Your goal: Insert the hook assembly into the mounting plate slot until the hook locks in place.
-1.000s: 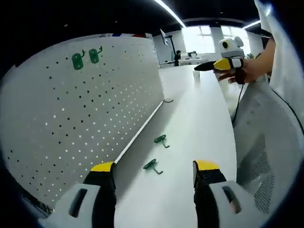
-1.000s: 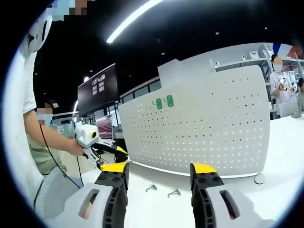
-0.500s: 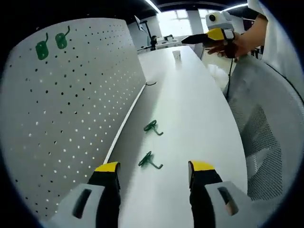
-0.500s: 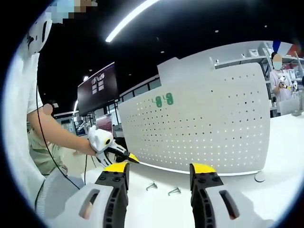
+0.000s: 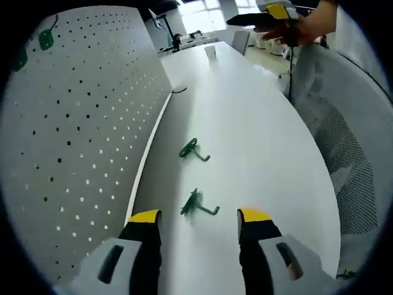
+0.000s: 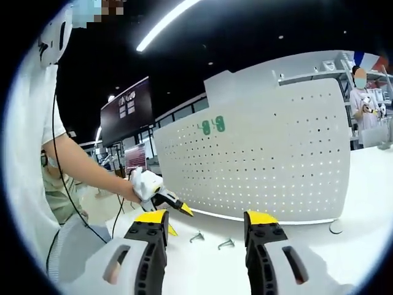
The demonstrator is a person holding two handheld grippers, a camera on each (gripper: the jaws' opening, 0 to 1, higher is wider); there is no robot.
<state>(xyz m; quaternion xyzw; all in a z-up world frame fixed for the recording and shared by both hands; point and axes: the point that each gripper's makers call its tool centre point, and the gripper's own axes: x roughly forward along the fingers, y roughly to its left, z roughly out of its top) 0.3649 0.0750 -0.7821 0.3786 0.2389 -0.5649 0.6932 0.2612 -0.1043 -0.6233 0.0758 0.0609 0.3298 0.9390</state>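
Left tool point(image 5: 198, 216) released, jaws apart with nothing between them, hovering low over the white worktop point(image 5: 258, 141). Near green hook point(image 5: 198, 204) lies on the worktop just ahead of the gap between the jaws, not touched. Far green hook point(image 5: 194, 149) lies further along, apart from the first, both near the foot of the pegboard point(image 5: 86, 123). Pegboard stands upright along one long edge of the worktop; two mounted green hooks point(image 5: 45, 40) sit high on it, at its top edge. A small white cup point(image 5: 210, 51) stands toward the far end of the worktop. A white mesh chair point(image 5: 350, 135) stands beside the opposite long edge.

Right tool point(image 6: 204, 221) also released, jaws parted and empty, held well back from the pegboard. In the left gripper view it shows at the far end, in a hand point(image 5: 307, 27). In the right gripper view the left tool appears low by the pegboard's foot, yellow tips just beside the two hooks lying on the worktop; the mounted pair shows high on the board.
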